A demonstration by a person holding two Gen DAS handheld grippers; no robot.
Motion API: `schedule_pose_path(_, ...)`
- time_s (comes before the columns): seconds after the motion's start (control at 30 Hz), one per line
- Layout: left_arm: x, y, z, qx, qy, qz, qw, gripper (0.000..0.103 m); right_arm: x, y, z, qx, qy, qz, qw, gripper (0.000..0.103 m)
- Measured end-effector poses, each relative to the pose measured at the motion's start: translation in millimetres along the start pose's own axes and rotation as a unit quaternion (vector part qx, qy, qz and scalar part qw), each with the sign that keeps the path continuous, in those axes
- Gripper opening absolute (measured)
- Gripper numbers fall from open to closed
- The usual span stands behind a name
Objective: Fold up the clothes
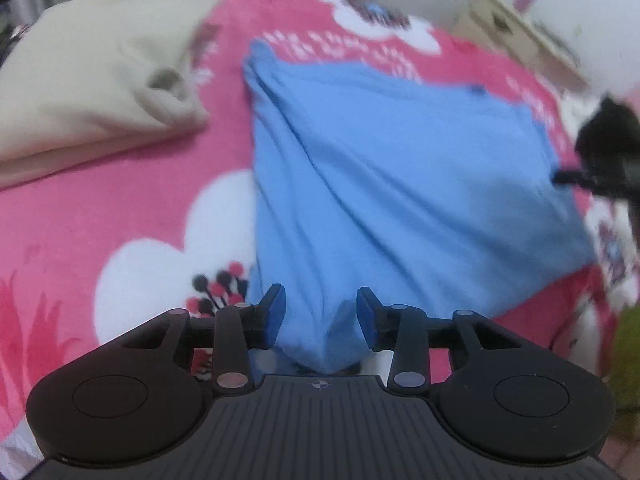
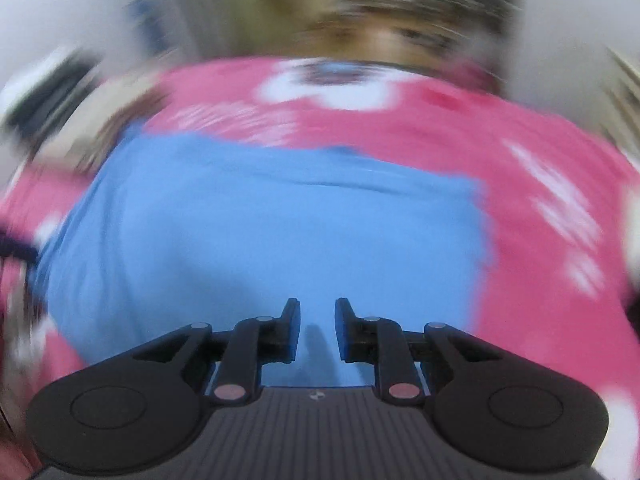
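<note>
Both tools, left (image 1: 320, 312) and right (image 2: 317, 330), stood released over the crumpled light-blue cotton shirt (image 1: 384, 184) on the pink floral blanket (image 1: 100, 216).

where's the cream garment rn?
Left wrist view, upper left: the cream garment lies bunched on the pink blanket, left of the blue shirt and apart from it.

A blue shirt (image 1: 380, 176) lies spread on a pink blanket (image 1: 120, 208) printed with white flowers. Its near end is bunched into a narrow fold that runs between the blue pads (image 1: 276, 316) of the left gripper (image 1: 321, 314), whose jaws stand apart on either side of the cloth. A cream pillow (image 1: 92, 76) rests near the blanket's far left corner. At the shirt's right edge, a blurred black gripper (image 1: 604, 152) touches the fabric.
</note>
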State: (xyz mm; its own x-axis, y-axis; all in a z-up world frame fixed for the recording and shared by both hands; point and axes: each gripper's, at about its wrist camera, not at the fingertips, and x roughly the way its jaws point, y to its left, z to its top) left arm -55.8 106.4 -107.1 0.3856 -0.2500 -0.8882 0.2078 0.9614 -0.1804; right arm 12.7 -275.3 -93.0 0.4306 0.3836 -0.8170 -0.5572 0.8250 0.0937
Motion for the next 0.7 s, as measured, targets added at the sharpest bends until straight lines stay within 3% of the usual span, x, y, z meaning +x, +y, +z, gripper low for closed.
schedule_pose_path(0.1,5.5,1.6,-6.3,0.009,0.009,0.021,0.9997,0.039,30.3,-7.3,3.9,-0.054,0.014,-0.013,0.998,0.016)
schedule_pose_path(0.13,3.7,5.3,-6.6,0.001,0.008,0.021,0.9998,0.039,36.3,-21.3,7.4,-0.047,0.012,-0.023,0.999,0.013)
schedule_pose_path(0.17,3.0,9.8,-6.5,-0.012,0.008,0.022,0.9997,0.039,37.5,-35.4,13.5,-0.03,0.009,-0.037,0.999,0.0)
schedule_pose_path(0.3,3.8,28.8,-10.7,-0.065,0.014,0.012,0.9977,0.039,32.0,-76.8,40.3,0.03,0.001,-0.099,0.995,0.003)
schedule_pose_path(0.37,4.5,31.7,-11.7,-0.075,0.013,0.008,0.9971,0.04,33.2,-59.4,51.1,0.008,-0.004,-0.076,0.997,0.003)
schedule_pose_path(0.47,3.2,31.4,-13.6,-0.074,0.01,0.007,0.9972,0.04,39.7,0.4,60.7,-0.074,-0.019,-0.008,0.997,0.003)
schedule_pose_path(0.53,2.3,31.4,-15.6,-0.071,0.006,0.007,0.9974,0.04,48.4,47.9,61.3,-0.16,-0.038,0.039,0.986,0.003)
schedule_pose_path(0.57,1.9,31.5,-16.7,-0.071,0.005,0.008,0.9975,0.04,53.8,71.4,59.9,-0.214,-0.05,0.058,0.974,0.003)
schedule_pose_path(0.63,1.0,32.7,-19.2,-0.072,0.003,0.009,0.9974,0.04,67.6,97.3,55.8,-0.297,-0.048,0.069,0.951,0.001)
schedule_pose_path(0.7,0.1,35.3,-20.6,-0.076,0.002,0.007,0.9971,0.041,76.0,79.6,65.6,-0.301,-0.041,0.027,0.952,0.0)
